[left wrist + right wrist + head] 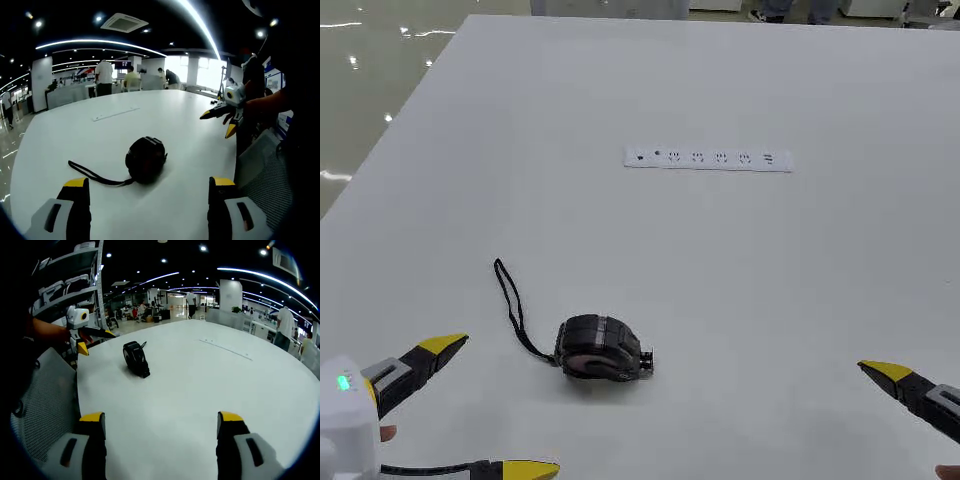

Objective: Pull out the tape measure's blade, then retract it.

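Note:
A black tape measure [603, 350] lies on the white table [720, 260], its blade drawn in. Its black wrist strap [512, 305] trails off to the left. My left gripper [485, 407] stands open at the near left, a short way from the case, with nothing between its yellow-tipped fingers. In the left gripper view the tape measure [146, 159] lies just ahead of the open gripper [148, 190]. Farther right, one yellow fingertip [886, 372] of my right gripper shows. My right gripper [161, 420] is open and empty, with the tape measure [135, 357] well ahead of it.
A white power strip [708, 158] lies flat on the far part of the table. The table's left edge [395, 120] drops to a shiny floor. A grey mesh chair [45, 390] stands by the near edge. People stand far behind.

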Available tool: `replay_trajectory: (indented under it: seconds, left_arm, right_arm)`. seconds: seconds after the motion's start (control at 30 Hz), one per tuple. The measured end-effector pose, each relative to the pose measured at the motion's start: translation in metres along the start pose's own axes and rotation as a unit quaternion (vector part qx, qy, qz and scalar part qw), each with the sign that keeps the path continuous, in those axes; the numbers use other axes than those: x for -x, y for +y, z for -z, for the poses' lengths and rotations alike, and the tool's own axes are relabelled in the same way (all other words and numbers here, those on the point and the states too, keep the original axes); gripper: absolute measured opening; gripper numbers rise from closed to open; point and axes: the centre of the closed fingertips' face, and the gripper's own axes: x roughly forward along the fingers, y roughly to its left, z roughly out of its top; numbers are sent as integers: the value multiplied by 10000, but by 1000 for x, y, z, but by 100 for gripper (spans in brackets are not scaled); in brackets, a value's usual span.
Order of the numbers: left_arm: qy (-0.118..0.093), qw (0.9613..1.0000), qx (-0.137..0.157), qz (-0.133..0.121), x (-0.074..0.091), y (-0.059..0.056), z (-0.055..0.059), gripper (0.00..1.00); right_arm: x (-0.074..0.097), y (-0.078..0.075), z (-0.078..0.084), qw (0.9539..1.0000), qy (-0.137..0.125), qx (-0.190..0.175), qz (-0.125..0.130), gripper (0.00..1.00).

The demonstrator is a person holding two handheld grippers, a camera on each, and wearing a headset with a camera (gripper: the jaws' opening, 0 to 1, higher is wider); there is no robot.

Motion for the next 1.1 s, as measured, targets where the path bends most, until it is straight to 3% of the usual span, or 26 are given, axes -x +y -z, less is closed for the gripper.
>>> replay_trajectory:
  seconds: [0.37,0.63,0.83,1.1]
  left_arm:
    - [233,9990,-287,268,-11,3,-1,92]
    - [496,9958,-521,567,-23,4,1,86]
    - [791,9907,-731,826,-32,4,6,76]
    - [989,9842,-1021,1058,-45,6,7,64]
  right_arm:
    - [-9,-3,-6,9994,96,233,-216,88]
    - [-22,-2,-13,9976,163,511,-431,80]
    - [-34,-1,-16,9956,220,676,-603,74]
    - [-48,-1,-25,9916,214,984,-815,63]
